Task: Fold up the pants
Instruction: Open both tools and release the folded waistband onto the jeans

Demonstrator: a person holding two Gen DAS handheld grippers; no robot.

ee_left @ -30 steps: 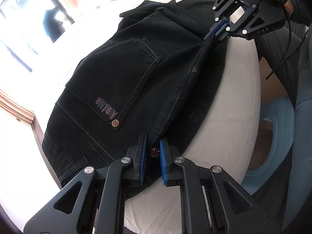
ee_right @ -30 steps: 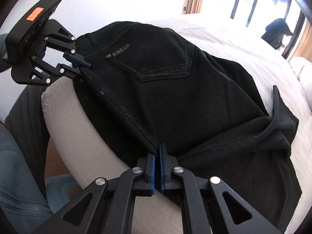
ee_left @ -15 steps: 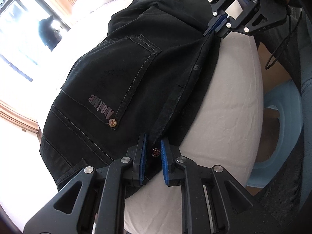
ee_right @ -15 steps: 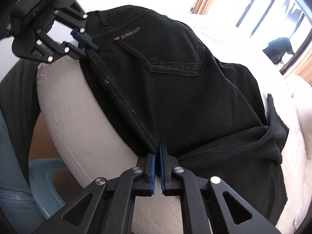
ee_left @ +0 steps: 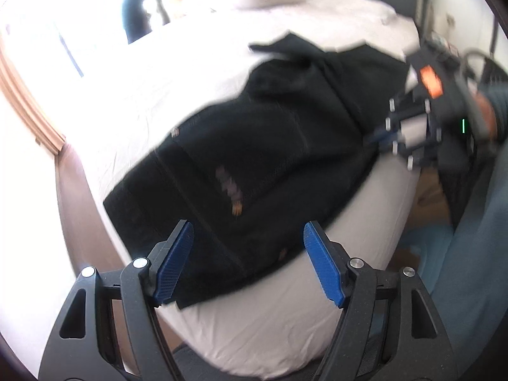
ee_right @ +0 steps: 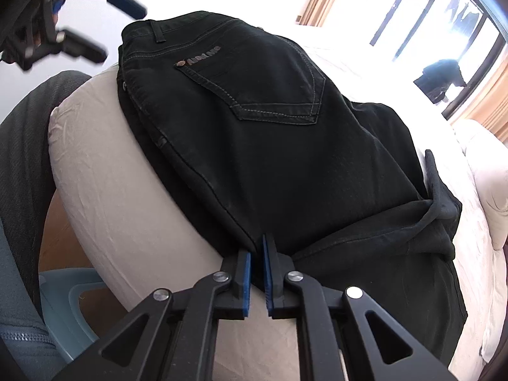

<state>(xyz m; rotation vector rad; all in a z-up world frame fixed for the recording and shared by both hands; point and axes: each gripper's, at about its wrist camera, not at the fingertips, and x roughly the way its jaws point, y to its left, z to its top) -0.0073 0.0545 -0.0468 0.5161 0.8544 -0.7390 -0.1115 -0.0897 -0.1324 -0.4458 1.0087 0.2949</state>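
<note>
Black pants (ee_right: 270, 146) with pale stitching lie on a white bed (ee_right: 133, 209); black grippers carry blue pads (ee_left: 322, 263).

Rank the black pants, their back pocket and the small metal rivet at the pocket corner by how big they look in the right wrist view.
1. Black pants, filling most of the picture.
2. Back pocket, a patch on their upper part.
3. Metal rivet, a tiny dot at the pocket's corner.
All lie on one garment, so nearness hardly affects this order.
</note>
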